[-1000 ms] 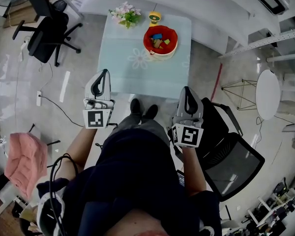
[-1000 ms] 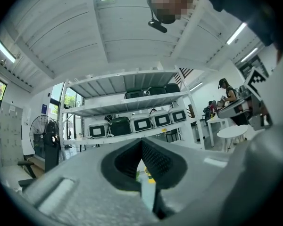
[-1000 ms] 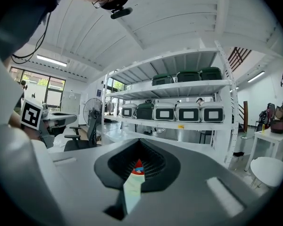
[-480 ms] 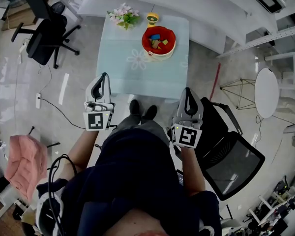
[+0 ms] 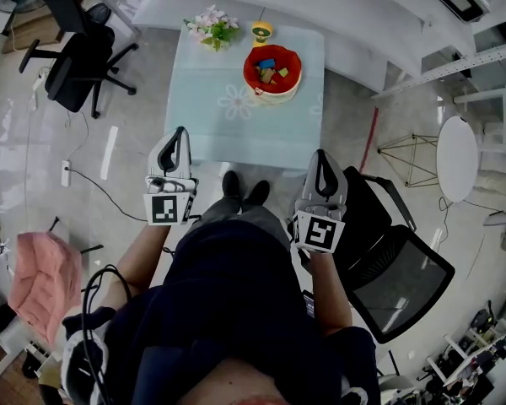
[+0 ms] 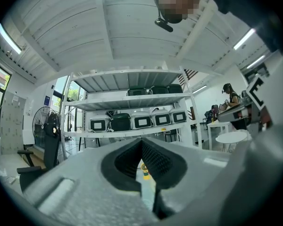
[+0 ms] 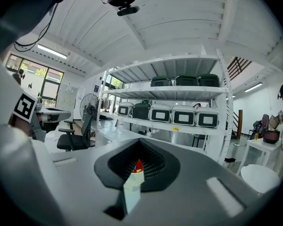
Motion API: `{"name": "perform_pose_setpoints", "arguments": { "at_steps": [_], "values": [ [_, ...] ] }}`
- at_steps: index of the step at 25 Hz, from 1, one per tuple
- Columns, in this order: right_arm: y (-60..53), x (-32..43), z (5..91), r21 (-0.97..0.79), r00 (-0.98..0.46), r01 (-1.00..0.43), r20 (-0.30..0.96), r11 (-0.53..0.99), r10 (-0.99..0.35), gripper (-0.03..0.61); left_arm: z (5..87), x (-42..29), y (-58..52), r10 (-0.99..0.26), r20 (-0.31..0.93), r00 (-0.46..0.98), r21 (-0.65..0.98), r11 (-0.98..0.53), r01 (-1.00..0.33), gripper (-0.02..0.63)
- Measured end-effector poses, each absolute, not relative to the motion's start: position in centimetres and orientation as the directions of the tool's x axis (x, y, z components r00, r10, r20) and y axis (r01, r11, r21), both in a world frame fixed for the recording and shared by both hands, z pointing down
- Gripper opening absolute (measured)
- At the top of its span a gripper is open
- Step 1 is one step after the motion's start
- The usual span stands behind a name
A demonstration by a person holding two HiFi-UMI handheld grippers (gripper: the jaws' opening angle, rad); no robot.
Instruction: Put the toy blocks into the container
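In the head view a red container [image 5: 251, 62] stands at the far side of a pale glass table [image 5: 228, 125], with several coloured toy blocks [image 5: 271, 66] inside it. Both grippers hang close to the person's body, short of the table's near edge and well away from the container. My left gripper [image 5: 179, 132] [image 6: 141, 144] is shut and holds nothing. The right gripper [image 5: 320, 155] [image 7: 140, 144] is shut too, also empty. A sliver of the red container [image 7: 137, 165] shows through the gap behind its jaws.
Pink flowers [image 5: 211, 25] and a small yellow toy [image 5: 264, 30] sit at the table's far edge. A black office chair [image 5: 76, 57] stands far left and another black chair [image 5: 396, 277] right beside my right arm. A round white table [image 5: 460, 160] is at the right.
The head view shifted slightly, so the table sits a touch higher in the frame. Both grippers stay shut and almost still.
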State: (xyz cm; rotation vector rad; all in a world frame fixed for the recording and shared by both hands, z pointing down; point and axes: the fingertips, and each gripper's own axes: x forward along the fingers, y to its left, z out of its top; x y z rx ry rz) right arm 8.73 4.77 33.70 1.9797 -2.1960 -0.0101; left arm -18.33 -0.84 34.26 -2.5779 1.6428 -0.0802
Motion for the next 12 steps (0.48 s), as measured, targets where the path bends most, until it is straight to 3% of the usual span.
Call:
{"name": "perform_pose_setpoints", "arguments": {
  "at_steps": [12],
  "values": [
    [4.55,8.35,33.9,0.143,-0.1,-0.983,0.135,0.119,-0.986,-0.002,34.41,-18.33,-0.85,-0.903,-0.002,0.43,-0.096,-0.428,-0.899,0.0]
  ]
}}
